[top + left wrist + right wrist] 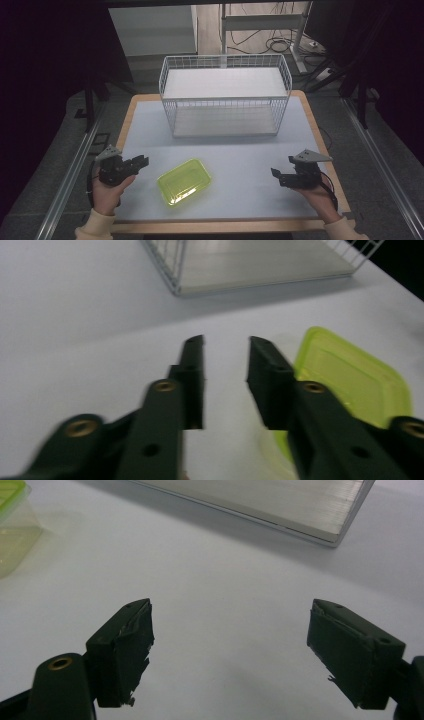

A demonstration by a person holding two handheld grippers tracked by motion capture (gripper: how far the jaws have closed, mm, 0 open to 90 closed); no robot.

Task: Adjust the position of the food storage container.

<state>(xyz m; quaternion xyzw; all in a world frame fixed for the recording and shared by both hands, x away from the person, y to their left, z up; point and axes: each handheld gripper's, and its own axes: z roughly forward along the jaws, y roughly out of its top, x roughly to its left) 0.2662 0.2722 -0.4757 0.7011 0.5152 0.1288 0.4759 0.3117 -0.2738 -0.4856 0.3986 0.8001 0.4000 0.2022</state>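
table (150,130) white top, wood edge | wire basket (225,95) at far middle, white, two-tier | green container (184,181) lidded, flat on table near front, left of centre | left gripper (141,162) just left of container, not touching, jaws narrowly apart, nothing between | right gripper (276,176) well right of container, jaws wide apart, holding nothing

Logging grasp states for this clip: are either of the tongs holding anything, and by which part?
Nothing is held. The left tongs stand partly open beside the yellow-green container; the right tongs gape wide over the bare table.
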